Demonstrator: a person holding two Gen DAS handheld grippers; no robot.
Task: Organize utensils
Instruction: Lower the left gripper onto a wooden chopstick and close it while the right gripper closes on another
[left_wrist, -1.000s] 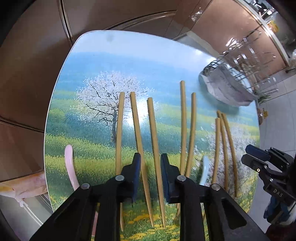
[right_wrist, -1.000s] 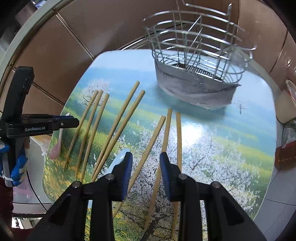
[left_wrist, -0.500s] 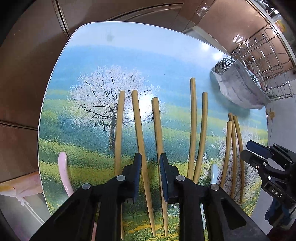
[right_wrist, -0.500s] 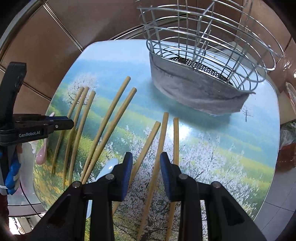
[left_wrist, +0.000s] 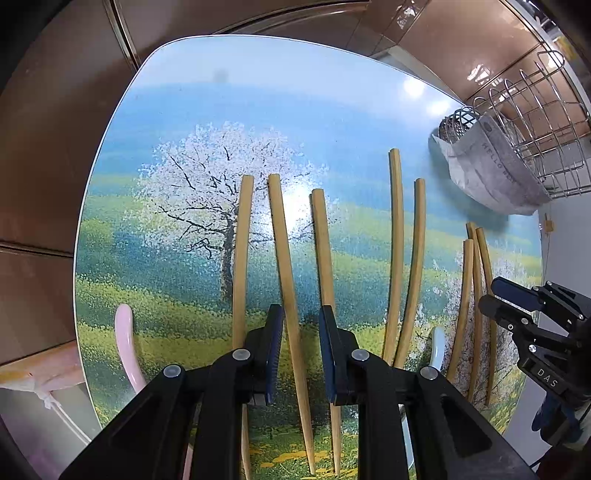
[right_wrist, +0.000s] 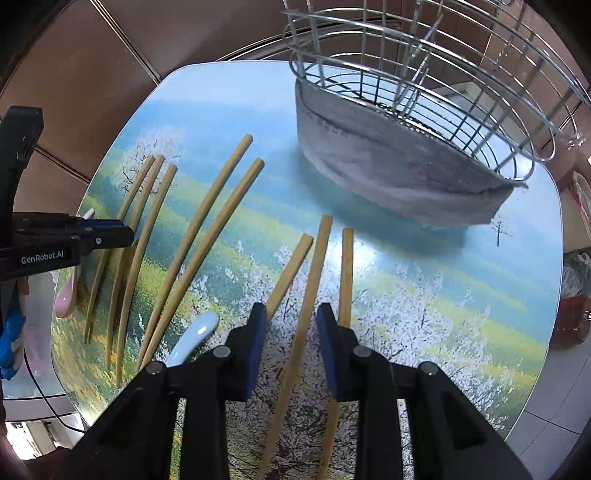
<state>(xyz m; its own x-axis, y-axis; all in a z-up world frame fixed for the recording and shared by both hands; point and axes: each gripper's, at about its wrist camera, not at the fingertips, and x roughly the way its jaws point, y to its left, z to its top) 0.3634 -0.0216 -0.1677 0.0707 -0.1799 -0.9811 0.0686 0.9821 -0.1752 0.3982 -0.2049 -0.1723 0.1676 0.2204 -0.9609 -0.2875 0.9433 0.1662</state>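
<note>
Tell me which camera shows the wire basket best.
The right wrist view: the wire basket fills its upper part, showing the wires, the perforated bottom and the grey cloth around its base. The left wrist view catches only part of it at the right edge, small and distorted.

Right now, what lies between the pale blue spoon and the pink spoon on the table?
Five wooden chopsticks, seen in the right wrist view between blue spoon and pink spoon.

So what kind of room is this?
Probably a kitchen or dining corner at home: wooden chopsticks and spoons lie on a picture-printed table, next to a wire utensil basket, with tiled walls behind.
</note>
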